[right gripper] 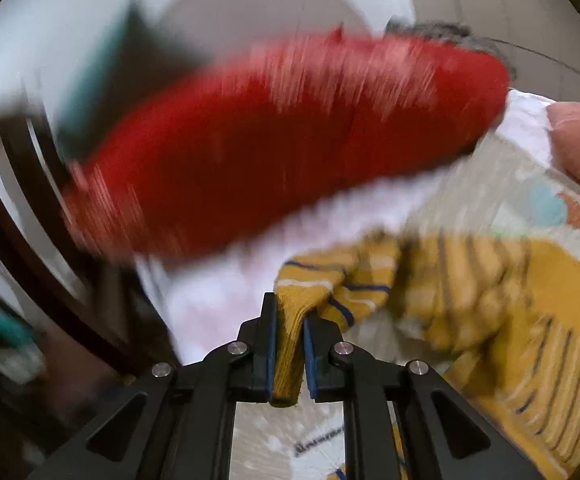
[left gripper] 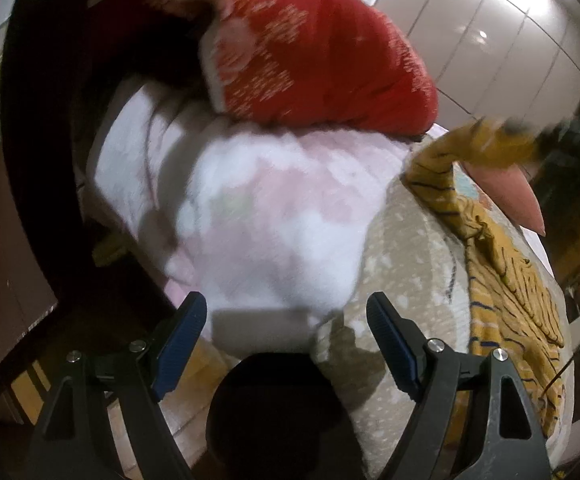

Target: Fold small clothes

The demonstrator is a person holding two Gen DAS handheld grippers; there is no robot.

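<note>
A small mustard-yellow garment with dark blue stripes (left gripper: 506, 280) lies stretched along the right side of a beige patterned bed cover (left gripper: 406, 248). My right gripper (right gripper: 290, 312) is shut on one bunched edge of this garment (right gripper: 470, 292) and holds it lifted; the view is blurred by motion. The right gripper shows as a dark blur (left gripper: 570, 132) at the garment's far end in the left wrist view. My left gripper (left gripper: 285, 312) is open and empty, above the near edge of the bed, left of the garment.
A pale pink and white blanket (left gripper: 269, 208) lies on the bed, with a red patterned quilt (left gripper: 322, 52) piled on it. A dark wooden headboard (left gripper: 37, 140) curves along the left. A pink pillow (left gripper: 510, 196) lies behind the garment. White wardrobe doors (left gripper: 510, 32) stand behind.
</note>
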